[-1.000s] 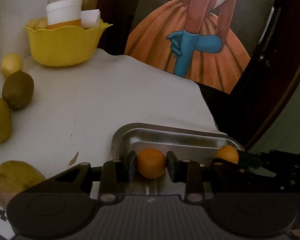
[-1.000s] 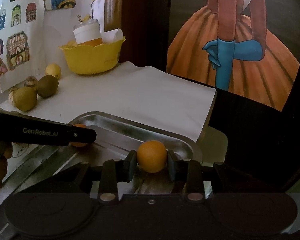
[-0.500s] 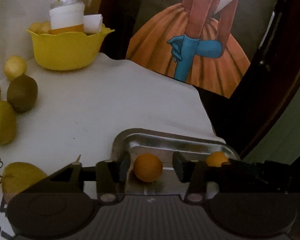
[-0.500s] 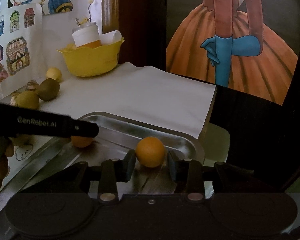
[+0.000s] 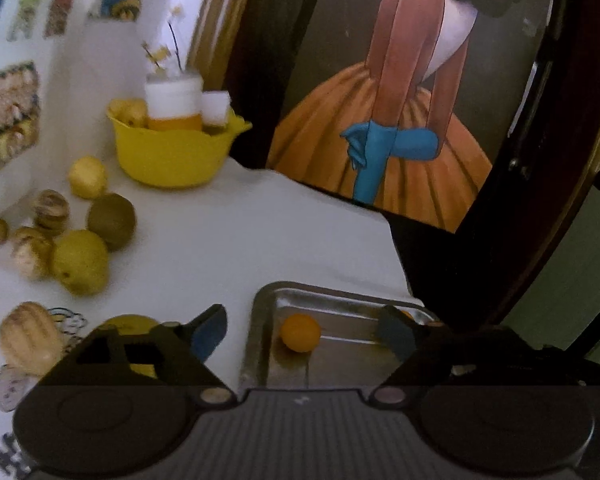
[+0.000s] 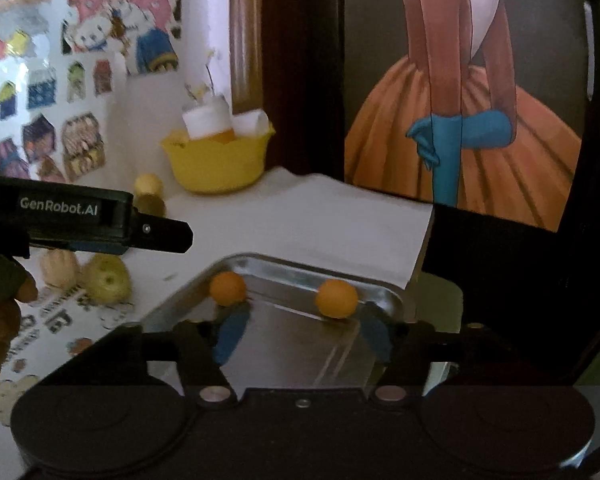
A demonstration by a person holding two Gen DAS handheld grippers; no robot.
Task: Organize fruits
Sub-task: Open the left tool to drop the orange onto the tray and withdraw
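A steel tray [image 5: 340,300] [image 6: 300,268] sits on the white table and holds two small oranges. One orange [image 5: 301,332] [image 6: 227,288] lies at the tray's far left corner. The other orange [image 6: 336,298] lies at the far right corner; in the left wrist view it is mostly hidden behind a finger. My left gripper [image 5: 304,334] is open and empty, raised over the tray; its side shows in the right wrist view [image 6: 100,220]. My right gripper [image 6: 302,338] is open and empty above the tray.
A yellow bowl [image 5: 172,156] [image 6: 216,164] with a jar stands at the back. Loose fruit lies left of the tray: a kiwi [image 5: 111,221], a pear [image 5: 80,262], a lemon [image 5: 87,176], walnuts [image 5: 51,208], a yellow fruit [image 5: 126,326]. A painting [image 5: 400,120] leans behind the table edge.
Both grippers opened and let go of their oranges, which now rest in the tray. Both grippers lifted and drew back from the tray.
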